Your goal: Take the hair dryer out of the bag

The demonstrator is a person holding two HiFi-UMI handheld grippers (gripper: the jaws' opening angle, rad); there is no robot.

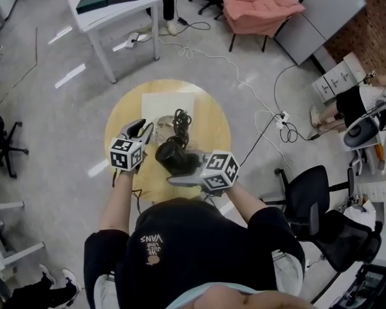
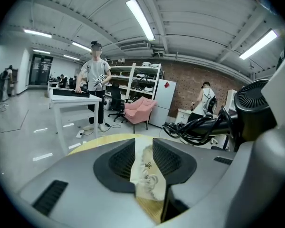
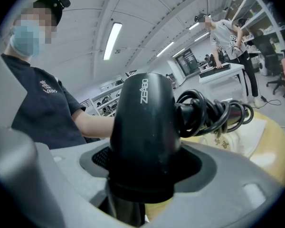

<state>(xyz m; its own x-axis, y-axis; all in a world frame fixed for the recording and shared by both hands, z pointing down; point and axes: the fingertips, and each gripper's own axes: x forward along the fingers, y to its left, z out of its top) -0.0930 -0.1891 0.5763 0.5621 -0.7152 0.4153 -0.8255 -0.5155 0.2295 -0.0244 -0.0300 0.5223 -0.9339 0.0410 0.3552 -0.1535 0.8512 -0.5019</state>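
While the right gripper [image 1: 182,173] is clamped on the hair dryer [image 1: 174,156], the left gripper [image 2: 143,152] stands with its jaws apart and nothing pressed between them.

Item 1, hair dryer: black, with light lettering on the barrel. It is out of the bag [image 1: 168,105] and wholly in sight, held above the near part of the surface [image 1: 213,125], between the two grippers. The right gripper view shows both jaws closed against the barrel.

Item 2, cord [image 1: 181,122]: black, wound in loose loops at the dryer's far end. In the head view it hangs over the near edge of the bag; whether it touches the bag cannot be told.

Item 3, bag: pale cream cloth with a small dark print. It lies flat toward the far side of the surface. A strip of it shows through the gap of the left gripper's open jaws; no grip on it is visible.

Item 4, surface: round, with a light wooden top, and it carries only the bag.

Item 5, operator: a person in a black short-sleeved shirt, standing at the near edge with a gripper in each hand.

Item 6, surroundings: a grey floor; a white table [image 1: 116,8] at the far left, with another person standing at it; a pink armchair [image 1: 258,8] at the far right; a black office chair [image 1: 309,196] at the near right; a white cable trailing across the floor to a power strip [image 1: 282,118].
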